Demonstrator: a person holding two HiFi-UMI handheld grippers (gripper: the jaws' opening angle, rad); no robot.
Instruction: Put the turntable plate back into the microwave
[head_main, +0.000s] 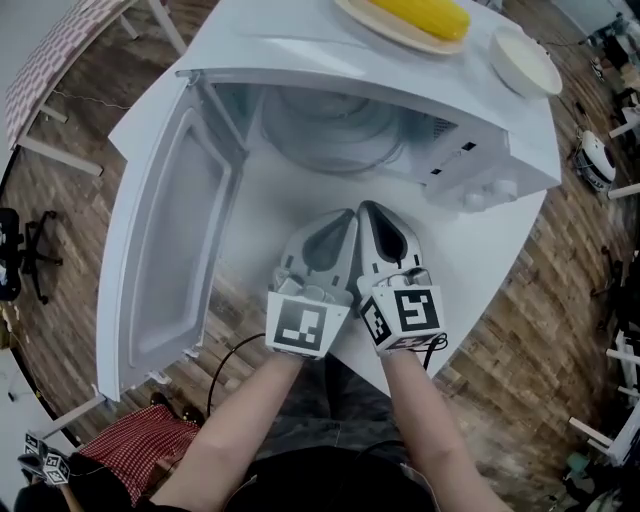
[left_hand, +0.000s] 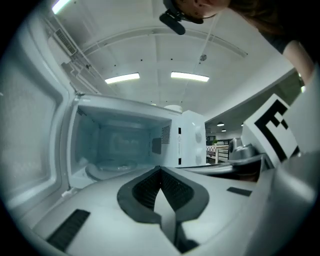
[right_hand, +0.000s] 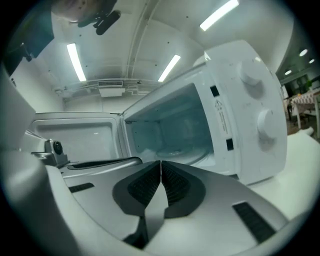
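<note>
Jaws of left gripper (head_main: 344, 216) and right gripper (head_main: 366, 208) are fully closed and empty, both units side by side over table (head_main: 485, 250) before microwave (head_main: 480, 165), with door (head_main: 170, 260) open at left and plate (head_main: 325, 135) lying inside the cavity.

A large open workroom, more test lab or office than home kitchen. A white microwave (head_main: 480, 150) stands on a plain white table (head_main: 500, 250) set alone on a wood-plank floor (head_main: 540, 350). Another table with a patterned top (head_main: 60, 50) and thin white legs stands nearby, and a black office chair (head_main: 22, 255) sits at the left edge. Overhead, long strip lights (left_hand: 122, 78) cross a white panelled ceiling (left_hand: 155, 50) — institutional, not domestic.
</note>
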